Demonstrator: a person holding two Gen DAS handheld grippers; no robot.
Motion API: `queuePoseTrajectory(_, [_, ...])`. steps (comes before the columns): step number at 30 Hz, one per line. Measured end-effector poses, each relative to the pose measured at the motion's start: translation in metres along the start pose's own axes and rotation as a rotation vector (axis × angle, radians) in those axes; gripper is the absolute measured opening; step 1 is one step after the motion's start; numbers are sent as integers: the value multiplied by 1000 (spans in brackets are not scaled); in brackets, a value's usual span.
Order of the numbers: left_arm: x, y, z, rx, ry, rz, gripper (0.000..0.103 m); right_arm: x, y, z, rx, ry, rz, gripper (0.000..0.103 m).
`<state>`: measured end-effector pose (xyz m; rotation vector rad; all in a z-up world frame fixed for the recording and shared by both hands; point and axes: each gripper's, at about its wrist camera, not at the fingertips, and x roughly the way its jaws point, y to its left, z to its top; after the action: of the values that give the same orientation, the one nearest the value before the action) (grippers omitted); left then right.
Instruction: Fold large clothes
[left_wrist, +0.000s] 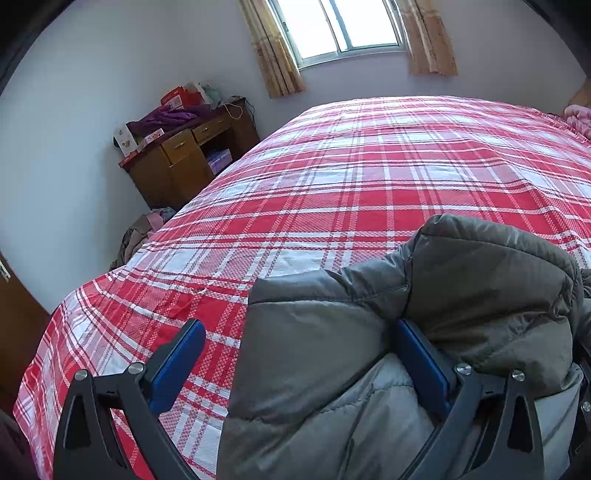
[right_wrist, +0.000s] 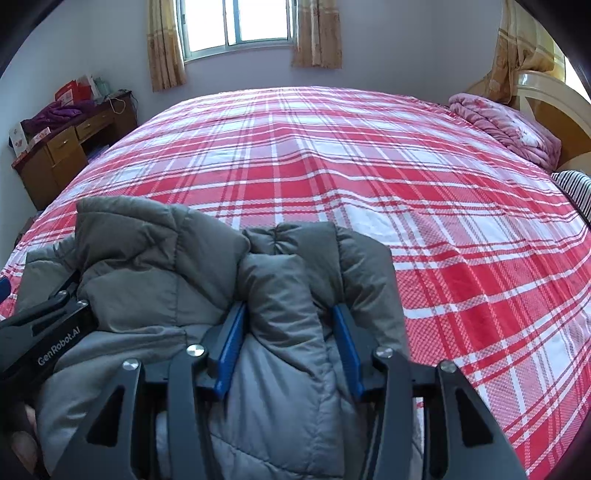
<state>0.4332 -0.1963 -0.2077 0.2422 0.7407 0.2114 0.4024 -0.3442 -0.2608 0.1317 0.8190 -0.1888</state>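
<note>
The grey jacket (right_wrist: 207, 280) lies bunched at the near edge of the bed (right_wrist: 332, 155), a fold pinched in the right tongs (right_wrist: 288, 343) while the left tongs (left_wrist: 299, 354) stand wide over its edge, so spreading it flat likely comes next.

You've got a grey quilted jacket (right_wrist: 273, 295), smooth nylon-like cloth with slight sheen. Bed sheet (right_wrist: 369, 177) is matt woven plaid cloth. Gripper pads (right_wrist: 231, 339) look like matt blue plastic, arms black matt, shiny metal pins. Table (left_wrist: 184, 162) is varnished wood.
</note>
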Motion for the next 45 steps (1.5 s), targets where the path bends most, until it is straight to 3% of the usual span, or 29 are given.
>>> queuePoseTrajectory(40, [4, -7, -2, 39, 10, 20, 102, 9, 2, 1, -20, 23, -25, 52])
queuePoseTrajectory(43, [3, -4, 2, 50, 27, -7, 102, 9, 1, 1, -11, 24, -14, 52])
queuePoseTrajectory(45, [-10, 12, 2, 54, 28, -101, 102, 9, -2, 1, -4, 28, 3, 53])
